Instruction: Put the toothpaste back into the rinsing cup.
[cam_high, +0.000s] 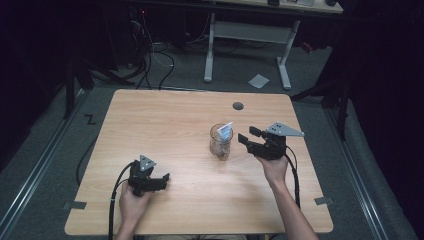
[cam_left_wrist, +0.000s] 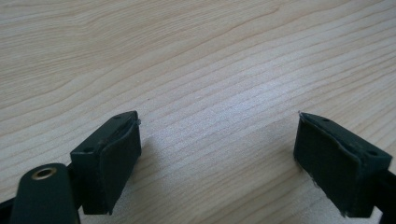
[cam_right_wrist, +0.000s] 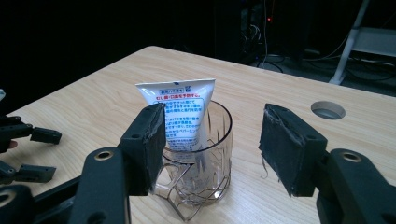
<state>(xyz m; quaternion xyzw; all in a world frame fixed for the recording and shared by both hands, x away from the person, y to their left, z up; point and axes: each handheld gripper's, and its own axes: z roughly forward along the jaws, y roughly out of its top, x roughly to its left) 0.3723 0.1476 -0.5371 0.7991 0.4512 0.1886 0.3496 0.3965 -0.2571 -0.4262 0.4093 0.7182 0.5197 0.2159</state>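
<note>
A clear glass (cam_high: 221, 142) is seen standing upright on the wooden table (cam_high: 165, 125), right of its middle, with a white tube (cam_high: 226, 131) (printed in red and blue) propped inside and leaning against the rim. The right tongs (cam_high: 245, 136) are held level just beside the glass, pointed at it from the right; their jaws are spread wide and nothing is gripped, though in the right gripper view (cam_right_wrist: 210, 149) the glass (cam_right_wrist: 196, 163) and the tube (cam_right_wrist: 180, 112) are framed between the pads. The left tongs (cam_high: 165, 177) are kept low over bare wood near the front edge, well apart from the glass, jaws likewise spread wide and empty (cam_left_wrist: 217, 154). A round grey hole (cam_high: 238, 105) is set into the table behind the glass.
</note>
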